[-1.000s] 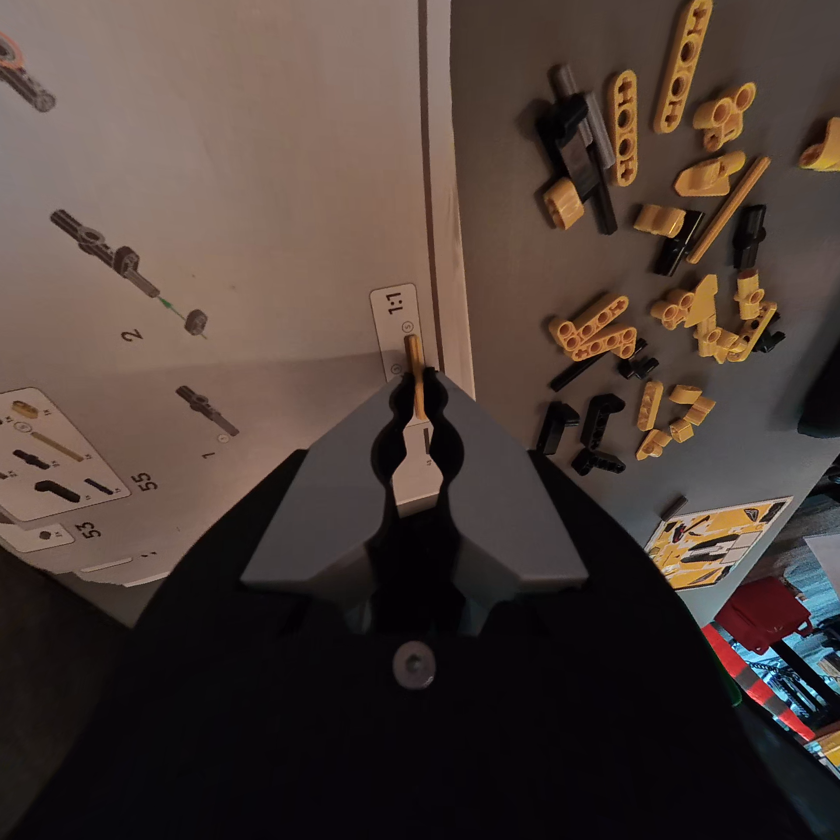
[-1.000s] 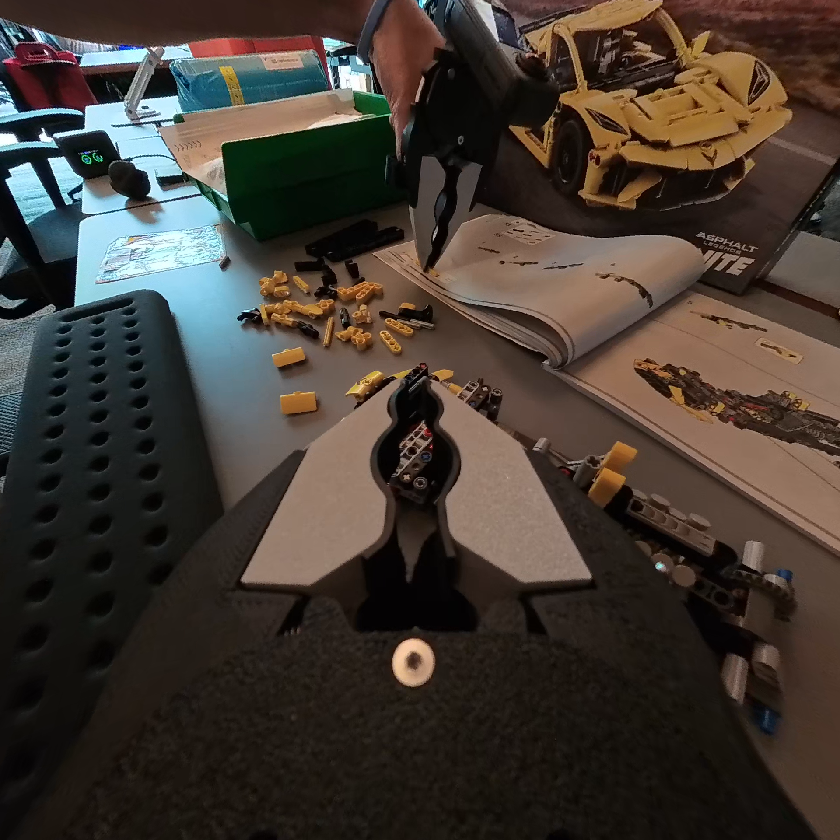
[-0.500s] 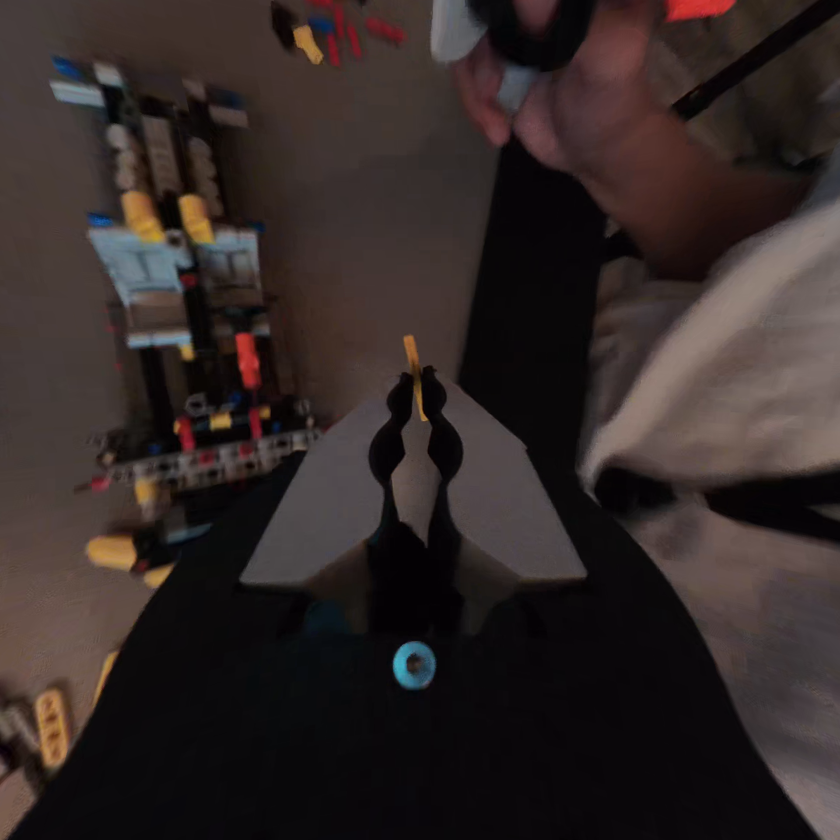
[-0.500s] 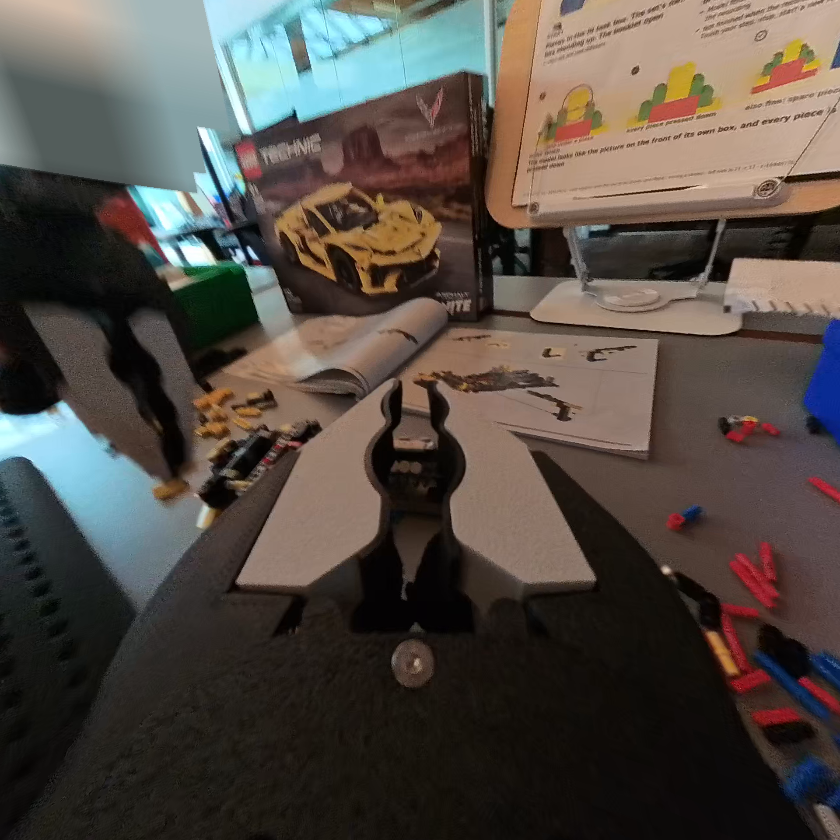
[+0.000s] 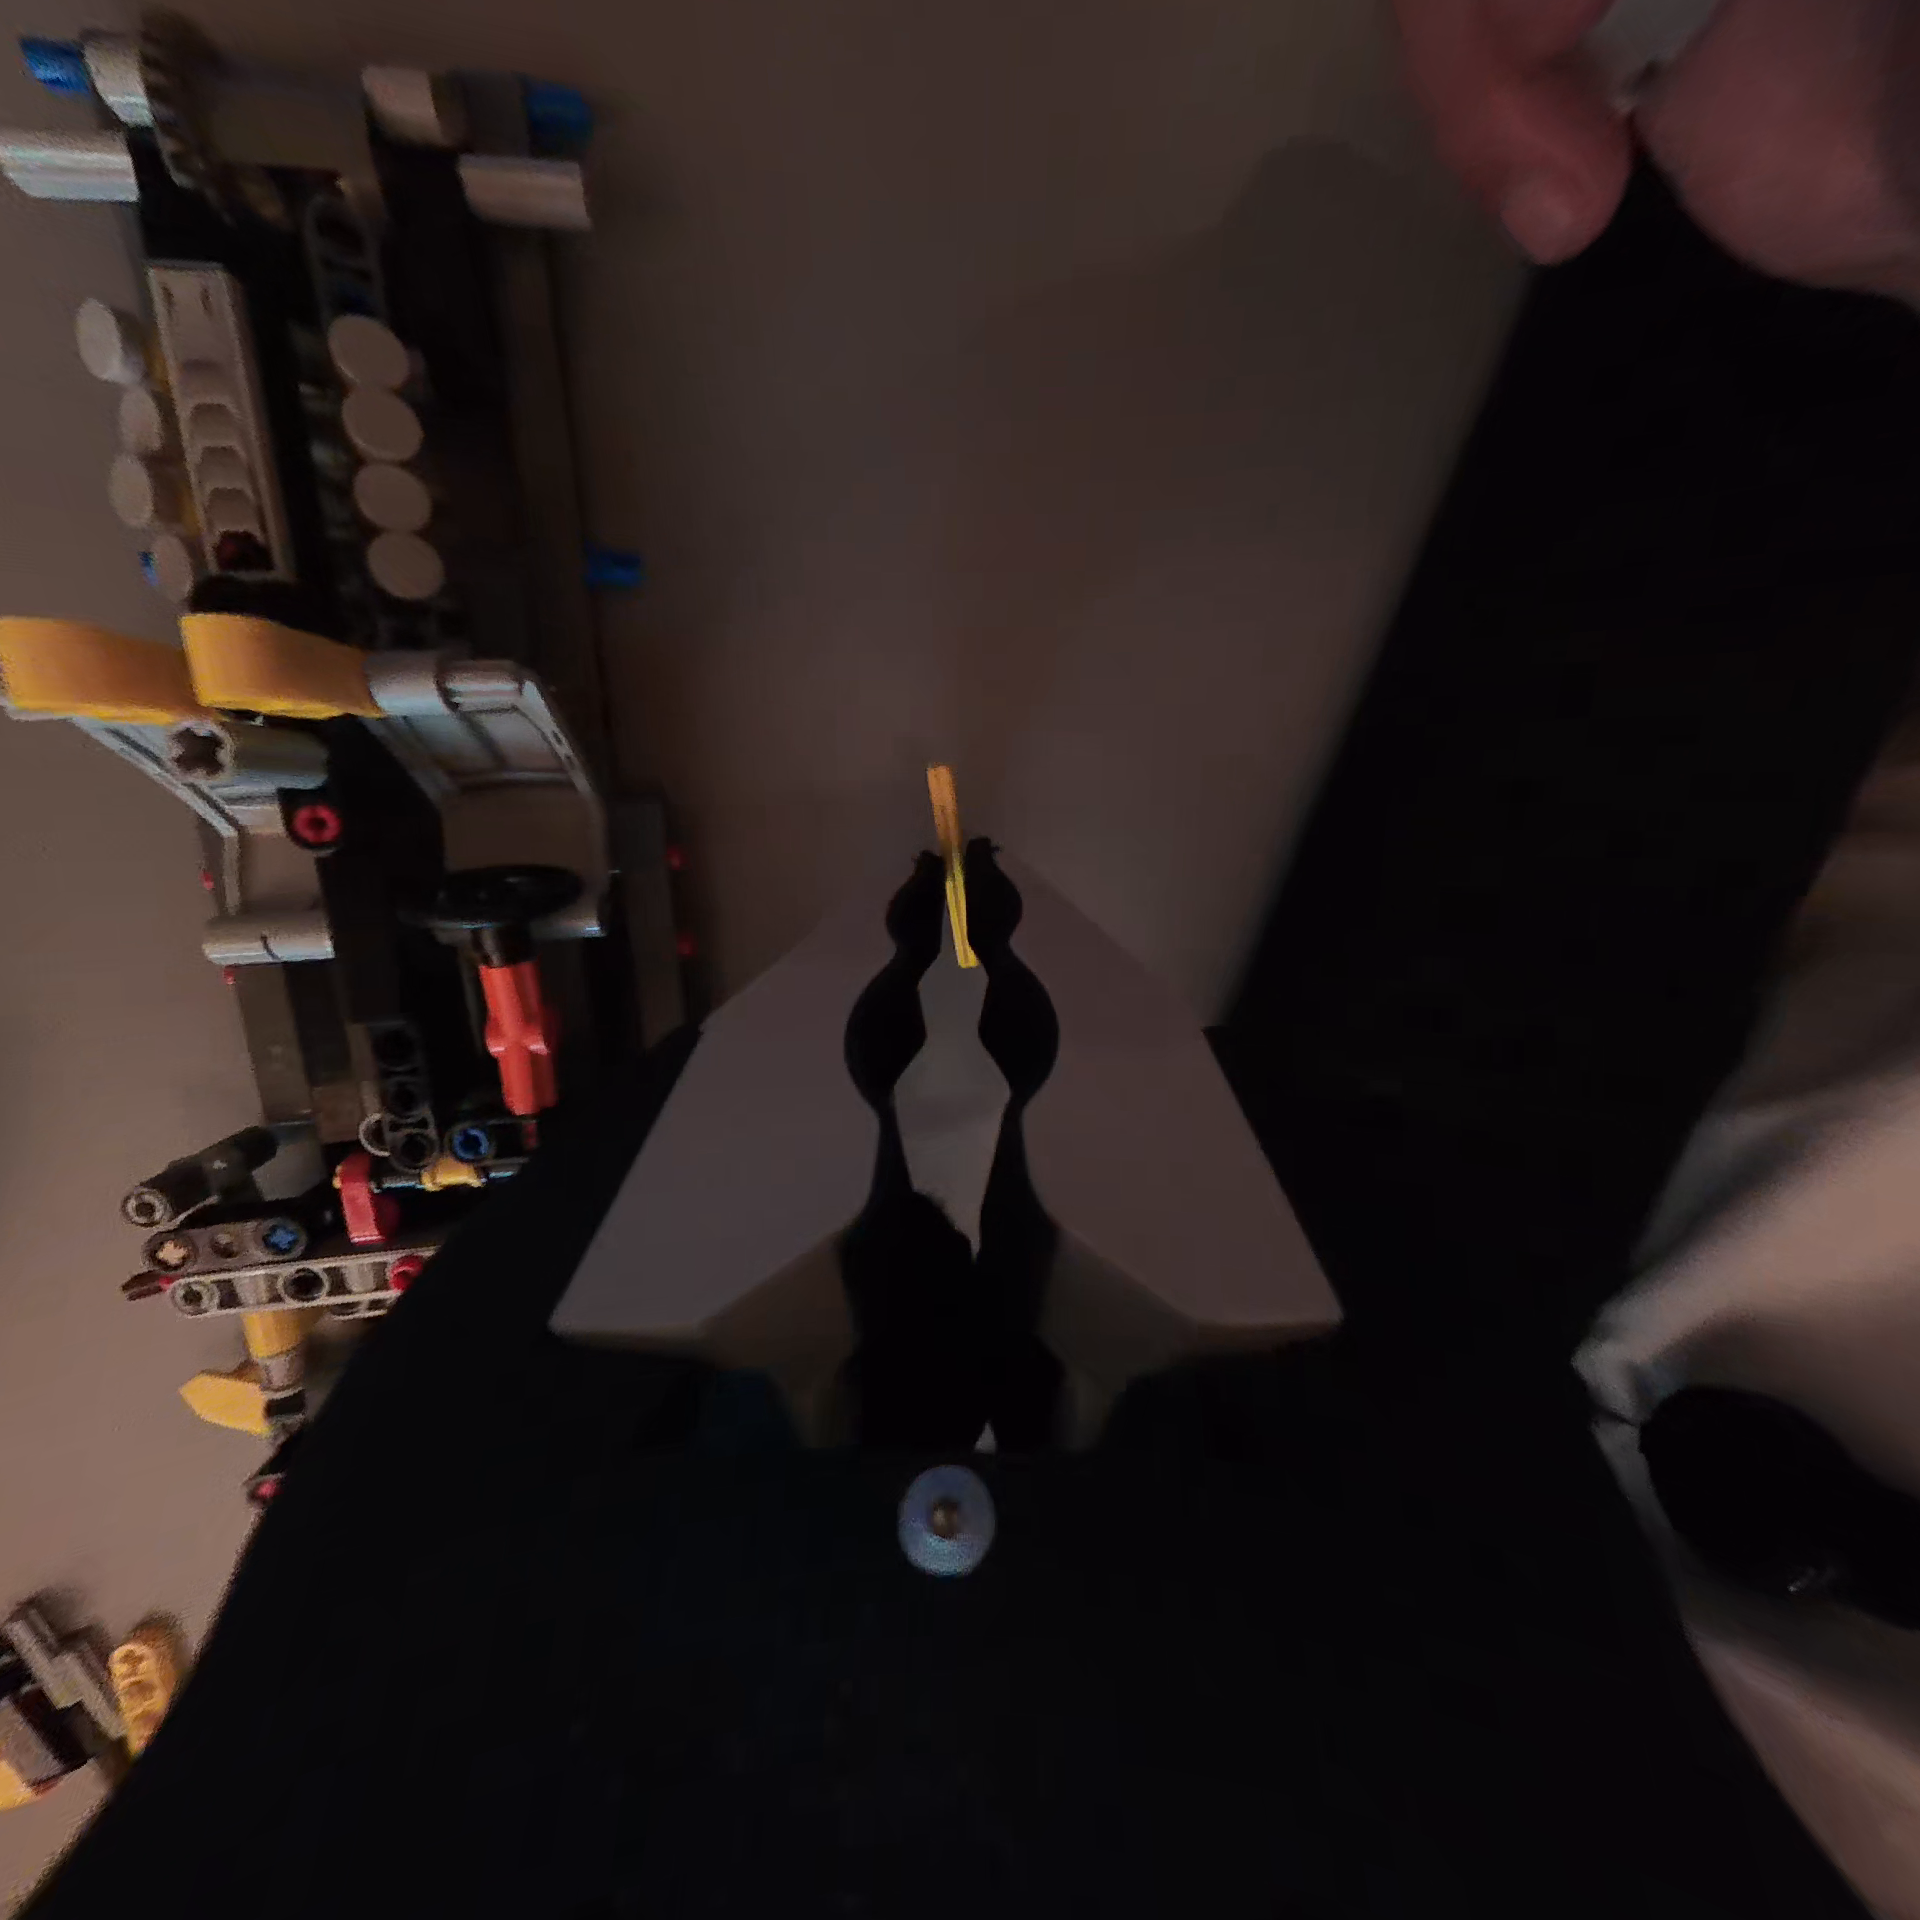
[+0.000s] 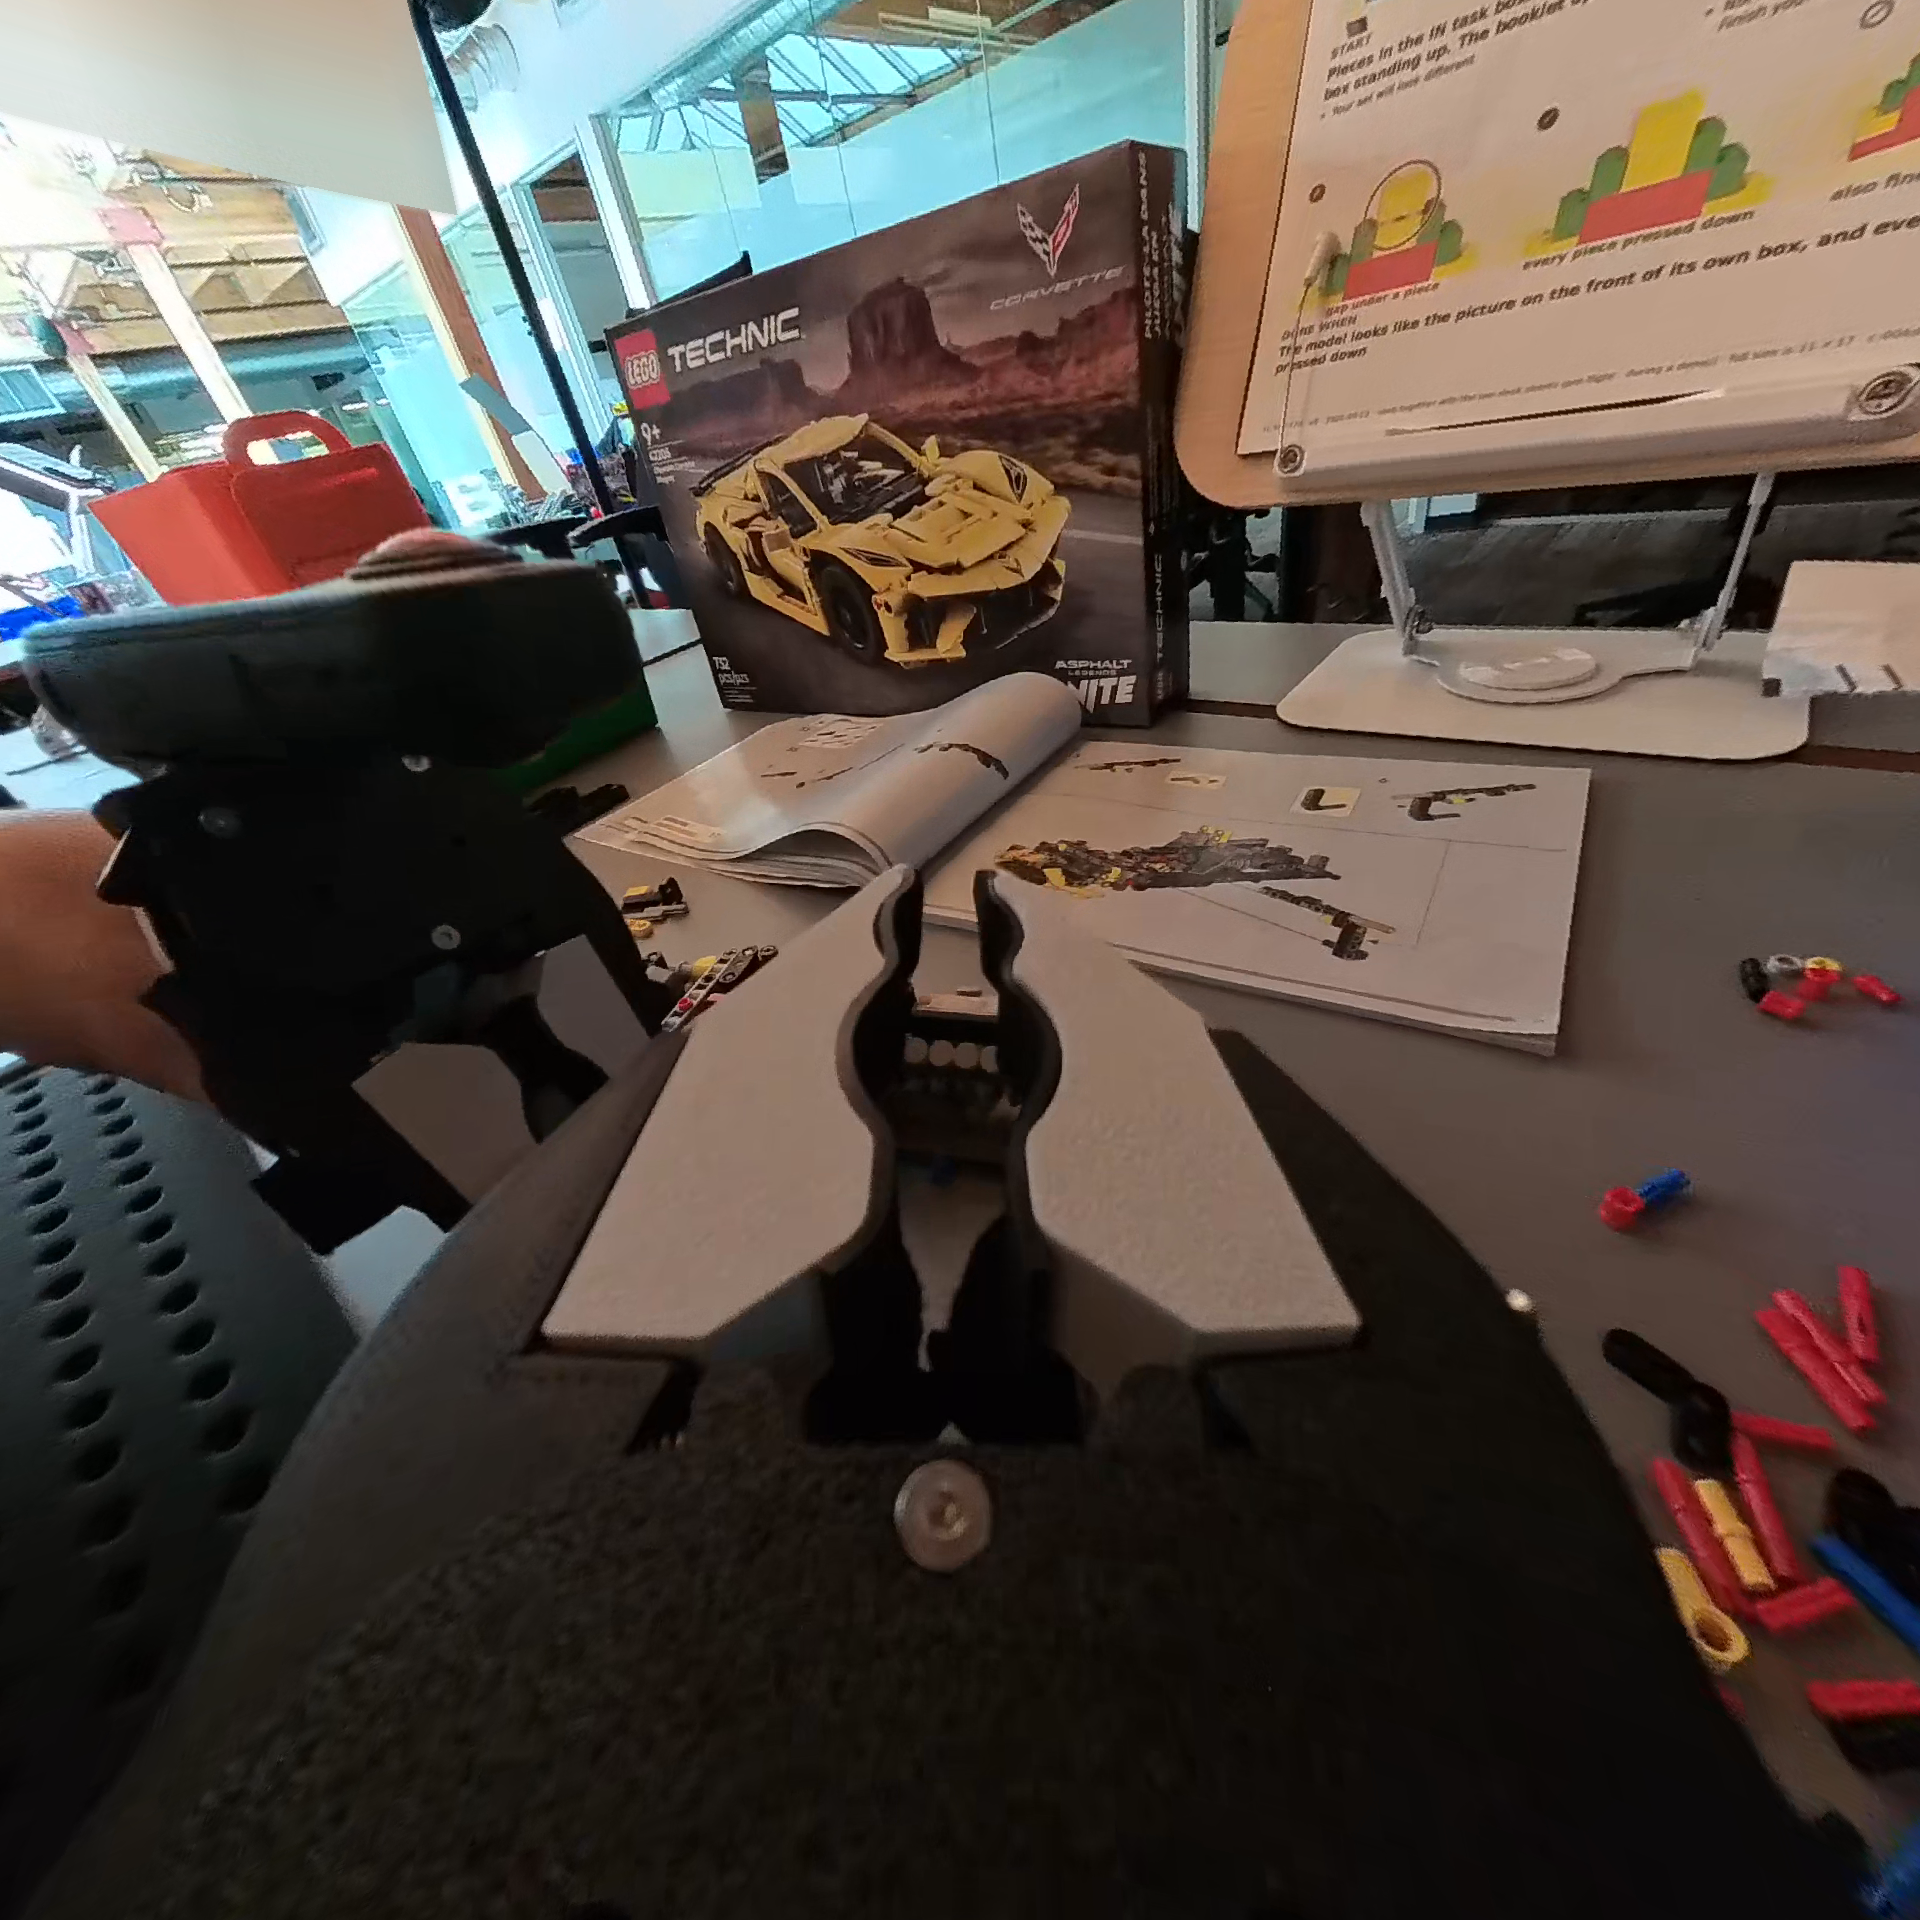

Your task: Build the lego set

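Fingertips of your left gripper (image 5: 954,854) point down at the grey table (image 5: 935,416), clenched on a thin yellow axle (image 5: 951,864) that pokes out past them. The partly built grey-and-black model (image 5: 343,727) lies off to its left. Your right gripper (image 6: 948,902) sits low and level, its fingers parted around part of that model (image 6: 951,1070); whether they touch it you cannot tell.

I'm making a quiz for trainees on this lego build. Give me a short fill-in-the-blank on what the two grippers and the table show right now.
1. The left gripper is shut on a thin ____ axle.
2. The right gripper holds nothing; it is ____.
3. The car pictured on the set box is ____.
4. The instruction booklet lies ____ on the table.

Missing words: yellow; open; yellow; open
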Motion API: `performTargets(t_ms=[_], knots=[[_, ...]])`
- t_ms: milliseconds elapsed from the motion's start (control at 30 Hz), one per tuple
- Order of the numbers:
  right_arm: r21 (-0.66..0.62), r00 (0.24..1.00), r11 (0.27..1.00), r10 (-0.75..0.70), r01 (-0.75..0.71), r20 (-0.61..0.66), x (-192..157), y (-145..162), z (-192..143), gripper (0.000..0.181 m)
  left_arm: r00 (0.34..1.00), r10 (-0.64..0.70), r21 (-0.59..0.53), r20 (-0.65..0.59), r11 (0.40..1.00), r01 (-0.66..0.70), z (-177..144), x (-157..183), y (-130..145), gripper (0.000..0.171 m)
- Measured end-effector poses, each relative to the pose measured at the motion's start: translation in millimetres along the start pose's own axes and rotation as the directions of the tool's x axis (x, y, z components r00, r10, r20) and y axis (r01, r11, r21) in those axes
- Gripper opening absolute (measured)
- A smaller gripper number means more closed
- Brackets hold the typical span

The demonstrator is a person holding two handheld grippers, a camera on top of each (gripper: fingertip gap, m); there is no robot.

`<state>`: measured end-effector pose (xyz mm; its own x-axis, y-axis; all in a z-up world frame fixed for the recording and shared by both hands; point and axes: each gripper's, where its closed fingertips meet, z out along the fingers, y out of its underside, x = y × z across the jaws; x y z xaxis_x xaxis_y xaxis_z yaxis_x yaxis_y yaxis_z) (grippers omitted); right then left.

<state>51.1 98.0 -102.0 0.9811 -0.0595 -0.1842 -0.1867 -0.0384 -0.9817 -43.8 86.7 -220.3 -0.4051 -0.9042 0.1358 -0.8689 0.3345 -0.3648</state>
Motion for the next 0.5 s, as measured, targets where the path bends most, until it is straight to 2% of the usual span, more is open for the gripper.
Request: performTargets(t_ms=[400,500], knots=[[-0.023,1.000,1.000,-0.007,0.007,0.010,-1.9,4.5,3.9,0.009,0.998,0.042,0.025,0.036,0.999,-0.043,5.4,-0.1,-2.3,0.003],[-0.028,1.000,1.000,-0.014,0.014,0.010,-2.3,5.4,4.7,0.008,0.999,0.027,0.061,0.027,0.998,-0.029,3.2,0.9,-3.1,0.020]])
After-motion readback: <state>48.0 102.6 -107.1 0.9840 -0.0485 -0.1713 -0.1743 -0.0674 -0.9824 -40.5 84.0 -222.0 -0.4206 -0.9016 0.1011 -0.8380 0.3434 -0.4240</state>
